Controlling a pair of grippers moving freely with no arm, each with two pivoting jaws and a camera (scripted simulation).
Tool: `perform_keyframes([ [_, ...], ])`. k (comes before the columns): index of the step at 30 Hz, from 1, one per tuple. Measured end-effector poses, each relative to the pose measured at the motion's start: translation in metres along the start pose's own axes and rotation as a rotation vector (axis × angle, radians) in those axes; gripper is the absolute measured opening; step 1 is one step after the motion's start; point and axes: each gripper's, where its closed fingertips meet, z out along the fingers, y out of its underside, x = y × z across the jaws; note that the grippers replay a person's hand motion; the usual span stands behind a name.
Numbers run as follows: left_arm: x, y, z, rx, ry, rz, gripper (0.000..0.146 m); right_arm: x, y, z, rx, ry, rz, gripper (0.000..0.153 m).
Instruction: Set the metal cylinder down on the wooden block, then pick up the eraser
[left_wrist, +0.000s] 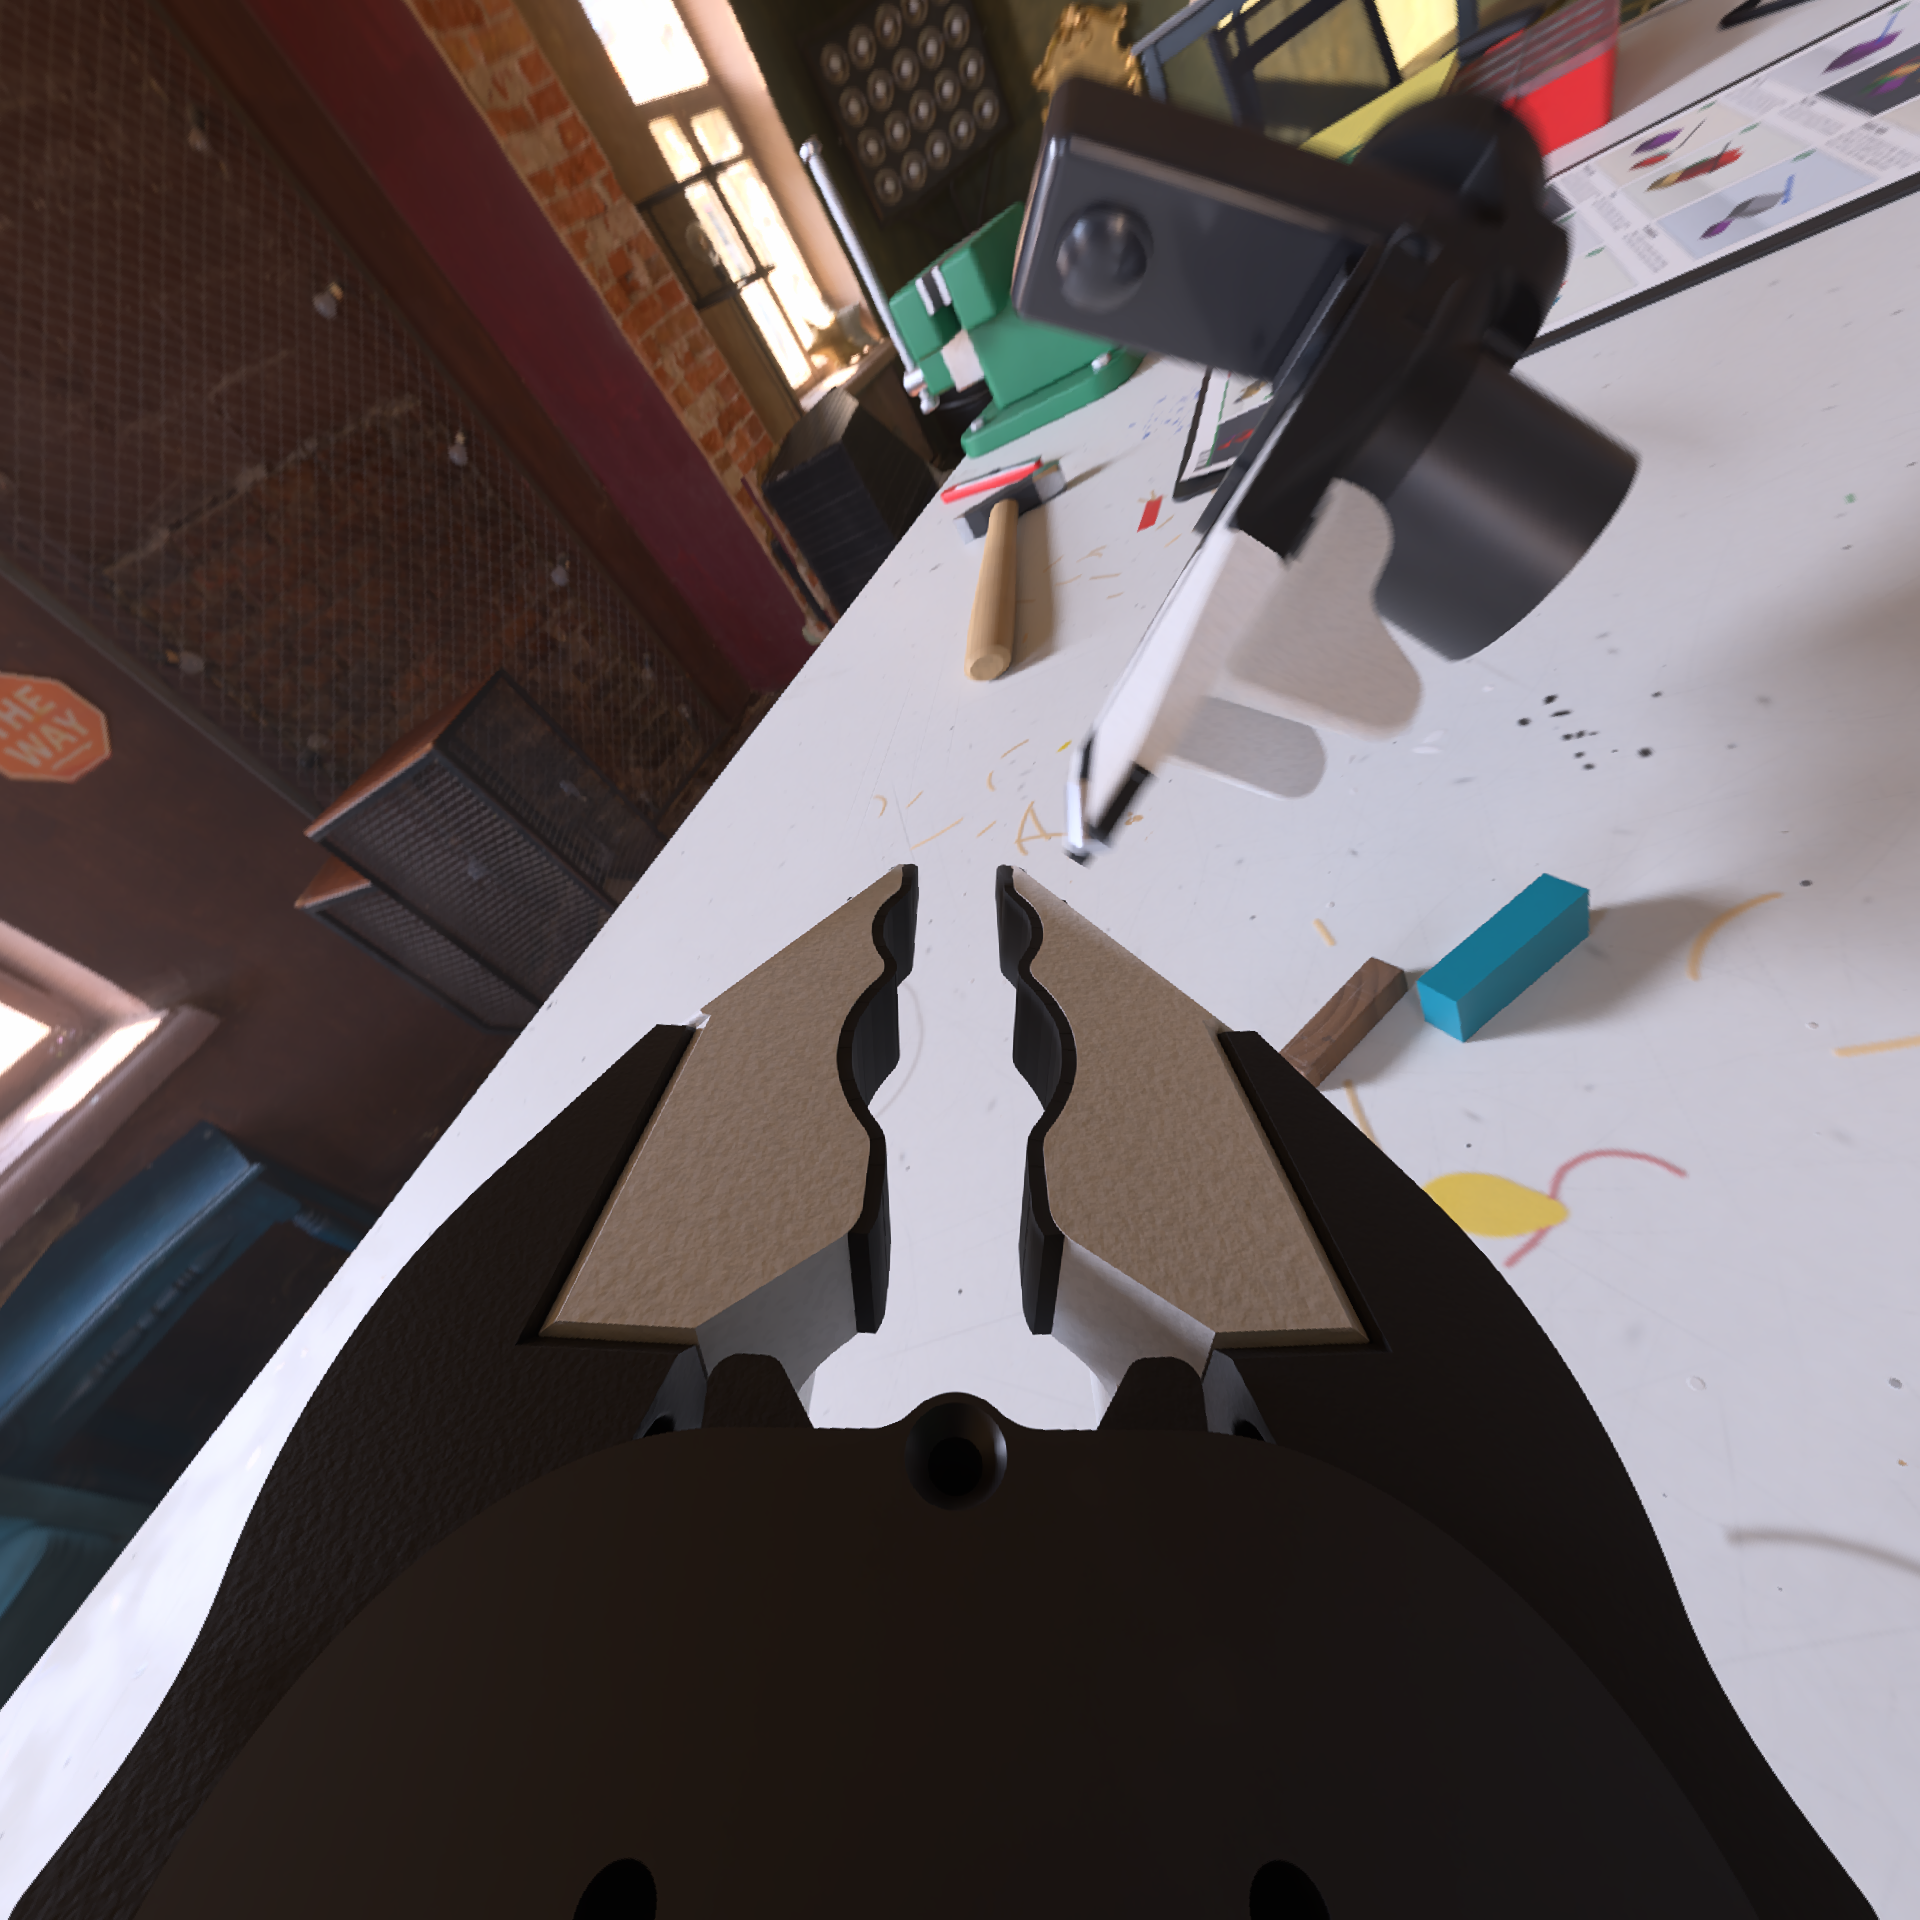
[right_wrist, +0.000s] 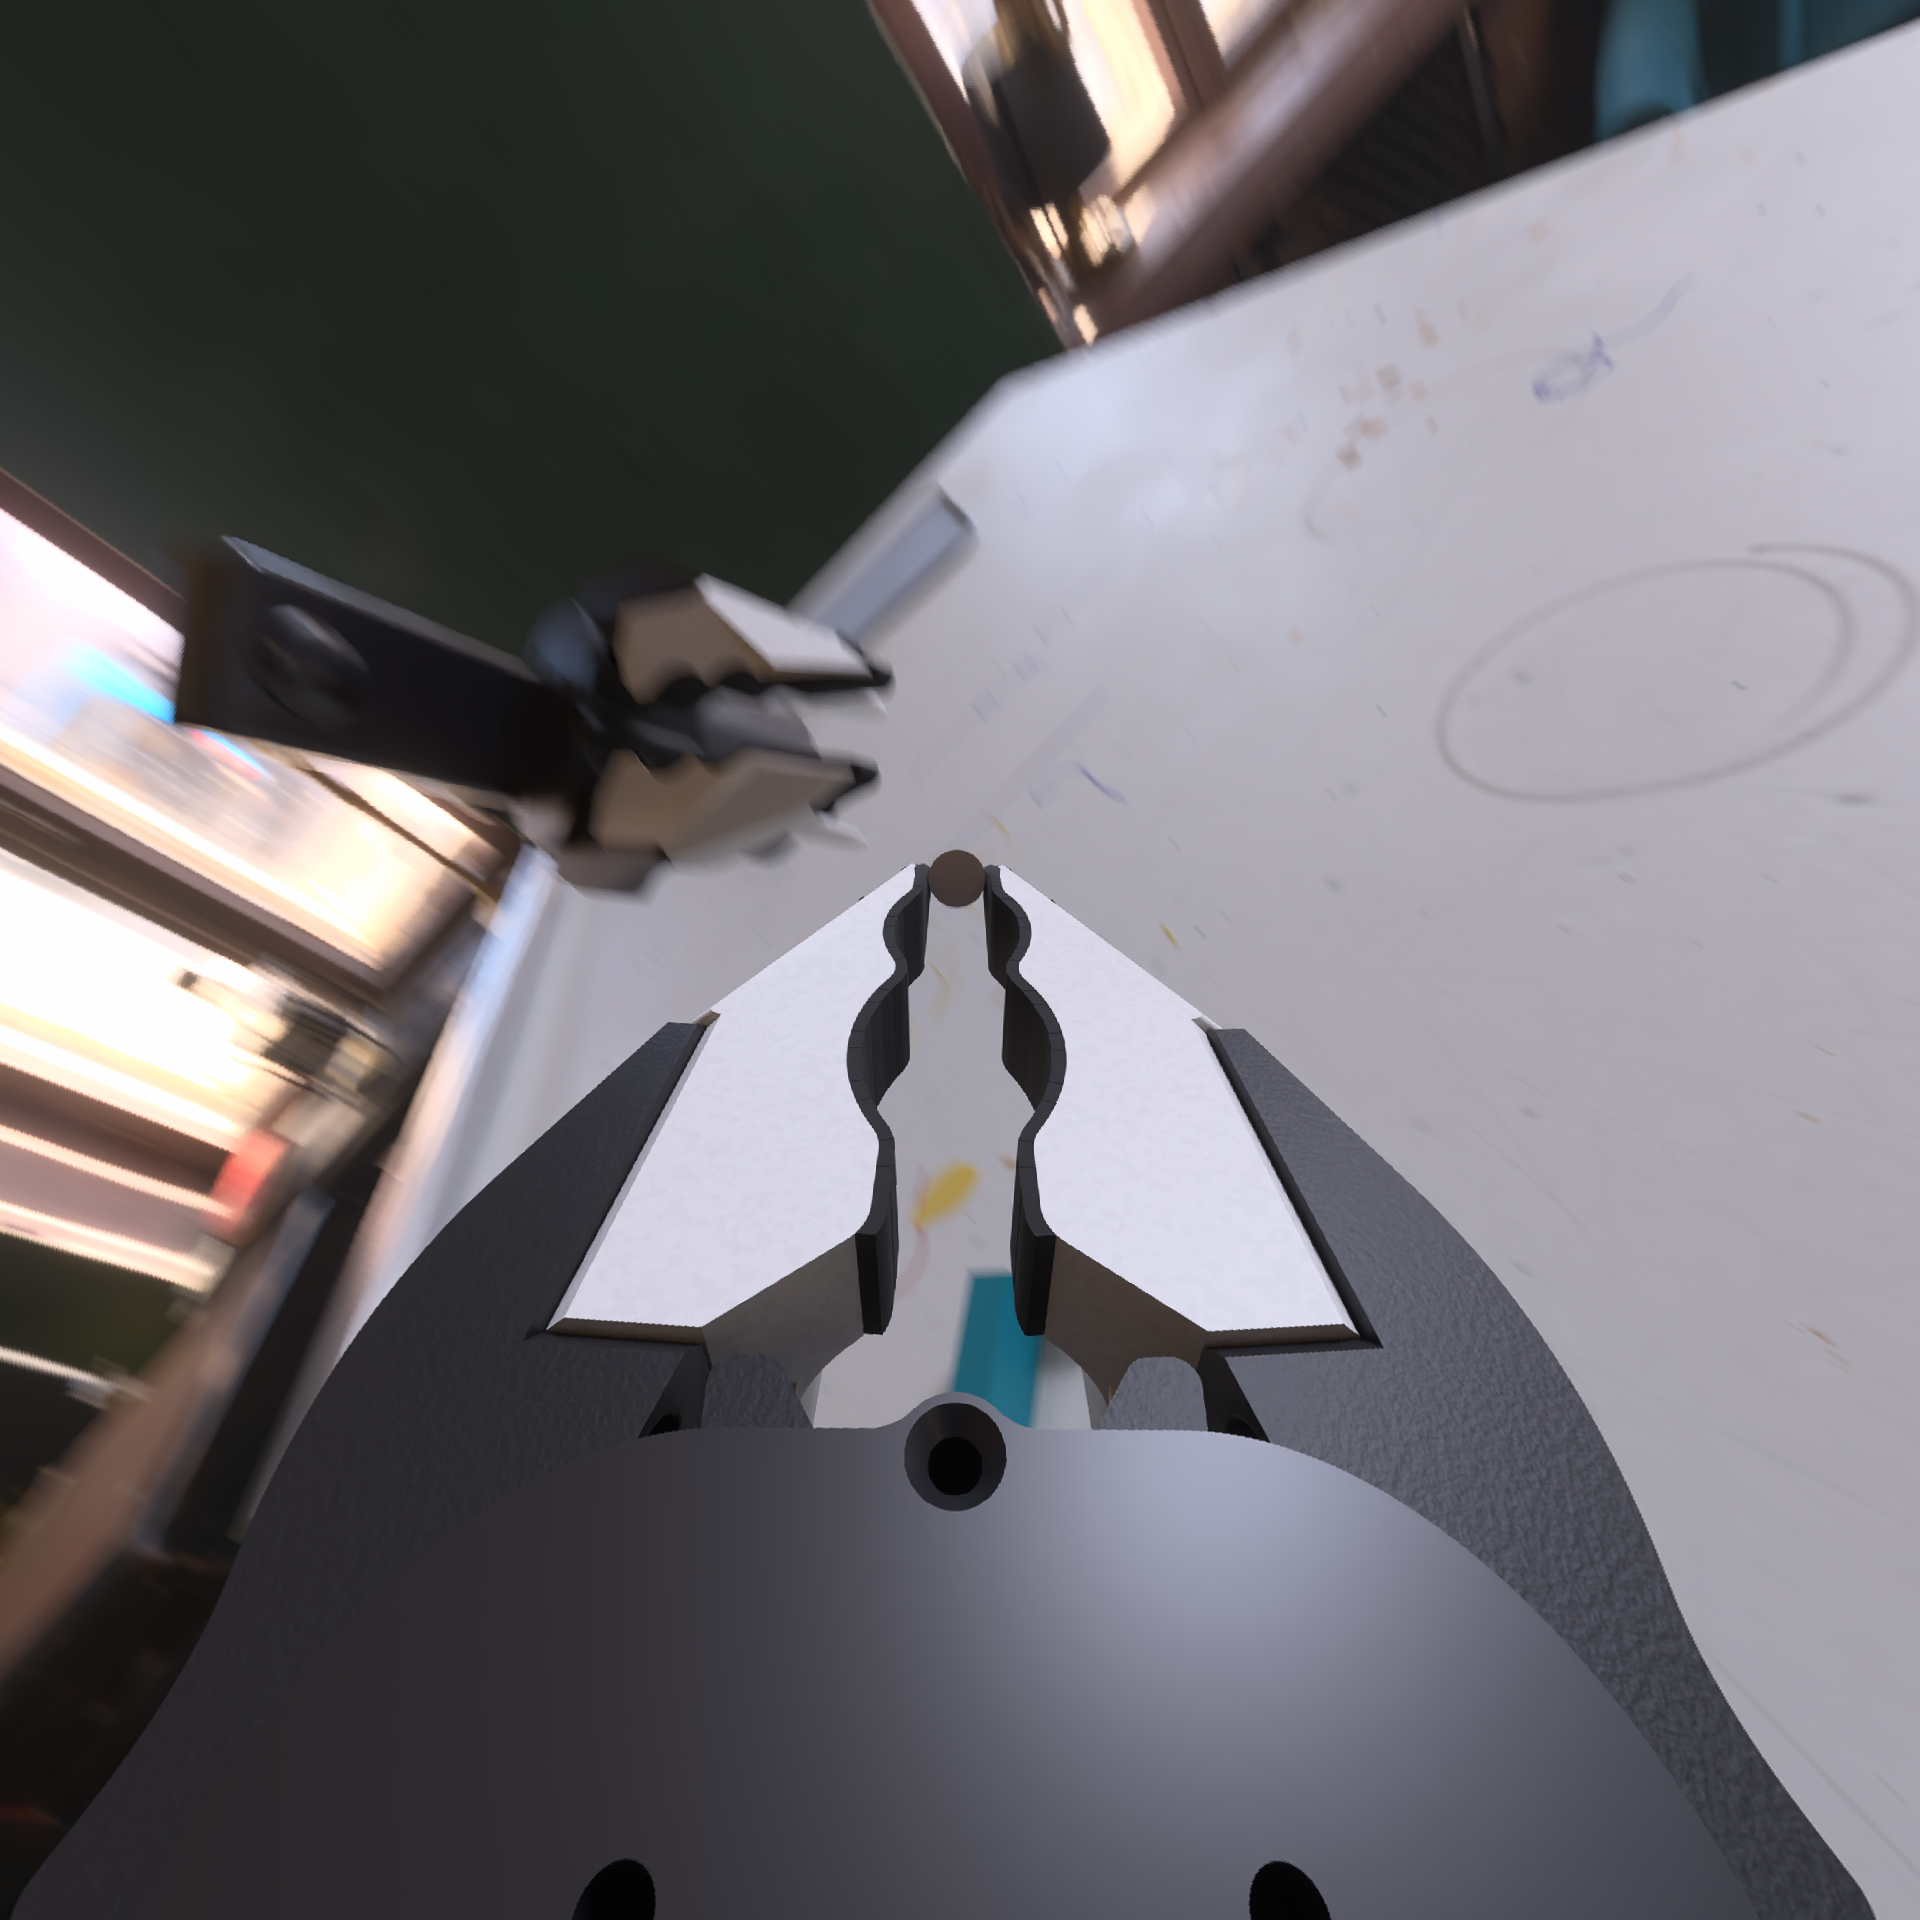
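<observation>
My left gripper has tan fingers, stands slightly open and is empty, low over the white table near its edge. My right gripper, with white fingers, is shut on a small round brownish metal cylinder, seen end-on at its tips. The right gripper also shows in the left wrist view, tilted tip-down just above the table. The dark wooden block lies flat beside the blue eraser, right of my left fingers. The eraser also shows through the right jaws. The left gripper appears blurred there.
A wooden-handled hammer and a green vise lie far along the table edge. Printed sheets and a red box are at the far right. A grey bar lies near the edge. A yellow paint blot marks the table.
</observation>
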Motion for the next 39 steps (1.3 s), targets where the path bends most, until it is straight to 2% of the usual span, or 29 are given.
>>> perform_keyframes([
  [5,-0.008,0.013,0.002,-0.073,-0.02,-0.054,0.014,0.017,0.062,-0.005,-0.521,0.257,-0.251,0.01],
  [9,-0.009,0.022,0.005,-0.11,-0.008,-0.108,0.014,0.024,0.086,-0.012,-0.767,0.389,-0.354,0.01],
  [13,-0.007,0.027,0.007,-0.134,0.004,-0.126,0.014,0.024,0.087,-0.012,-0.801,0.422,-0.384,0.01],
  [17,-0.006,0.027,0.007,-0.131,0.005,-0.134,0.014,0.023,0.081,-0.014,-0.757,0.422,-0.415,0.011],
  [18,-0.006,0.027,0.007,-0.13,0.006,-0.141,0.014,0.02,0.077,-0.019,-0.731,0.422,-0.409,0.019],
  [20,-0.007,0.028,0.007,-0.134,0.006,-0.152,0.014,0.013,0.069,-0.032,-0.668,0.421,-0.403,0.024],
  [23,-0.007,0.029,0.007,-0.139,0.007,-0.162,0.014,0.007,0.083,-0.047,-0.688,0.42,-0.345,0.024],
  [27,-0.005,0.03,0.008,-0.145,0.019,-0.191,0.014,0.009,0.107,-0.044,-0.719,0.487,-0.364,0.024],
  [33,-0.003,0.03,0.008,-0.152,0.031,-0.203,0.014,0.007,0.108,-0.037,-0.649,0.505,-0.367,0.023],
  [39,-0.002,0.03,0.008,-0.154,0.031,-0.208,0.014,0.01,0.11,-0.036,-0.654,0.525,-0.392,0.019],
])
